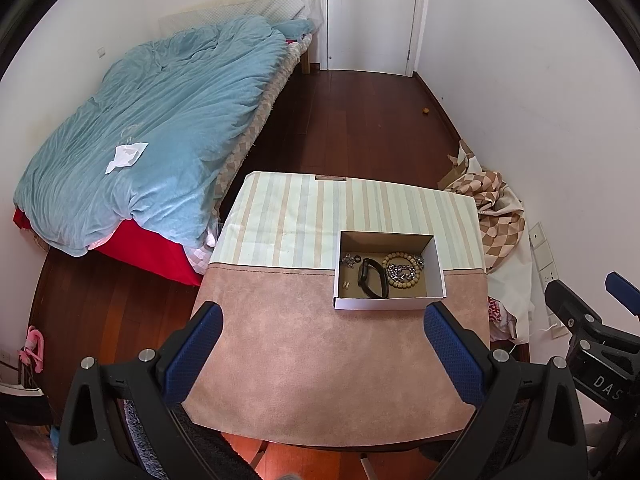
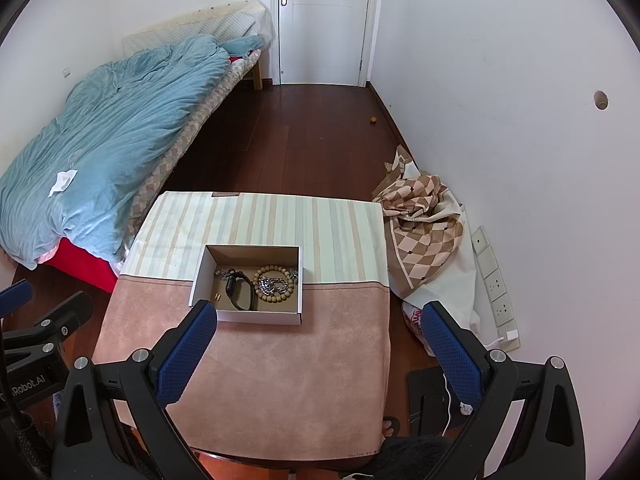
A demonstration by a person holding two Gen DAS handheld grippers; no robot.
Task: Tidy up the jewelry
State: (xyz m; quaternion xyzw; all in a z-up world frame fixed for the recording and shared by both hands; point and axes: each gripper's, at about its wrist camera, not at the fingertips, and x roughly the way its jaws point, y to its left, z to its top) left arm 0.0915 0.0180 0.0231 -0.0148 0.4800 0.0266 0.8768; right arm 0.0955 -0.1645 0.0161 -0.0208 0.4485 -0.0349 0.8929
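Note:
An open white cardboard box (image 1: 436,276) (image 2: 256,317) stands on the small cloth-covered table (image 1: 304,368) (image 2: 280,380). Inside lie a black wristband (image 1: 373,278) (image 2: 240,290), a wooden bead bracelet (image 1: 416,280) (image 2: 269,297), a silver chain (image 1: 400,271) (image 2: 274,285), small silver pieces (image 1: 350,260) and two tiny gold earrings (image 1: 346,285) (image 2: 217,297). My left gripper (image 1: 322,354) is open and empty, held above the table's near part. My right gripper (image 2: 318,354) is open and empty, also short of the box. Each gripper shows at the edge of the other's view.
A bed with a blue duvet (image 1: 152,128) (image 2: 100,128) stands left of the table. A pile of checked cloth (image 1: 496,208) (image 2: 424,224) lies on the floor to the right, by the wall sockets (image 2: 494,280). A white door (image 1: 372,12) is at the far end.

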